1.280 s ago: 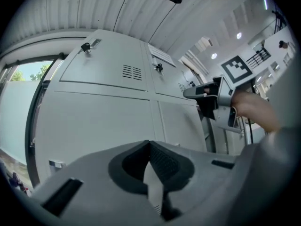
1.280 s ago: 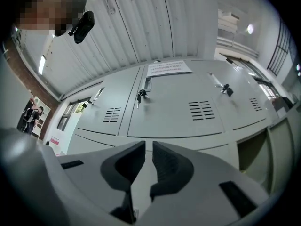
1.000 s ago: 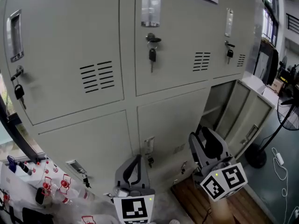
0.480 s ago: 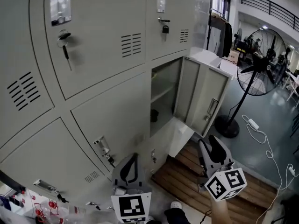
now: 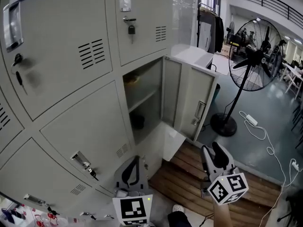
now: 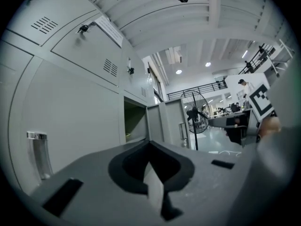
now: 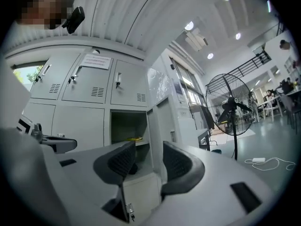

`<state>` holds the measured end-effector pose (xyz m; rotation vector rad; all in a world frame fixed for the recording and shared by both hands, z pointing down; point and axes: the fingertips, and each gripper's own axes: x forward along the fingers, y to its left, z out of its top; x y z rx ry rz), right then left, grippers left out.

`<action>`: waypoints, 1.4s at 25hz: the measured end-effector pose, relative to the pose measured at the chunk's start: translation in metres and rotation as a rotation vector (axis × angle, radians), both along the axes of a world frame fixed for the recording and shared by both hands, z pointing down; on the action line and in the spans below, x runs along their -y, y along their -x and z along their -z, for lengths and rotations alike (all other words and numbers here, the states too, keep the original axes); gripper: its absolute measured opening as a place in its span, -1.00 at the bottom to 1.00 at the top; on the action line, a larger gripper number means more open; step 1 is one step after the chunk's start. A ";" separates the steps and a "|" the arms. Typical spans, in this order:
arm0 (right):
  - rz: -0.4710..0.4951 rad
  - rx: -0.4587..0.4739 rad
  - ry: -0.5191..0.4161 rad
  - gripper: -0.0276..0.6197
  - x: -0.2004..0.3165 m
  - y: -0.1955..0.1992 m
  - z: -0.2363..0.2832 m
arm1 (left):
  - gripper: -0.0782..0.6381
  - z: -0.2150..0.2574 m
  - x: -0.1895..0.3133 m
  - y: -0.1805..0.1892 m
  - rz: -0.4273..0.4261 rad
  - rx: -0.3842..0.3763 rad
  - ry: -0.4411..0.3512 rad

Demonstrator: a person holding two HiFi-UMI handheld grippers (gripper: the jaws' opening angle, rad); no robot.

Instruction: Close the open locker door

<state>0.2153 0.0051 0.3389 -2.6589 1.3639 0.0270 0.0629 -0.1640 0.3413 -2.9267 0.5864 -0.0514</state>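
Locker door (image 5: 187, 91) stands open at the locker bank's (image 5: 71, 108) right end.
Likely light, stiff sheet metal: push its free edge by the handle (image 5: 199, 113). Right gripper (image 5: 211, 148) jaws spread, empty; left gripper (image 5: 137, 160) jaws pressed together.

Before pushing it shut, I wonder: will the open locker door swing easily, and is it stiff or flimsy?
The open locker door looks like thin sheet metal, so it is probably stiff yet light. It hangs from one upright edge, so a push should likely swing it freely; it may bounce back.
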 end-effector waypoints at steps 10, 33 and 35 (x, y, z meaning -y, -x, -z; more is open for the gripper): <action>0.085 -0.006 0.000 -0.37 0.013 -0.101 -0.003 | -0.78 0.001 -0.003 -0.091 0.066 -0.001 0.008; 0.427 0.064 0.031 -0.36 0.076 -0.182 -0.036 | -0.78 -0.021 -0.004 -0.174 0.240 0.070 0.009; 0.444 0.064 0.038 -0.36 0.082 -0.178 -0.039 | -0.78 -0.023 -0.003 -0.176 0.241 0.071 0.024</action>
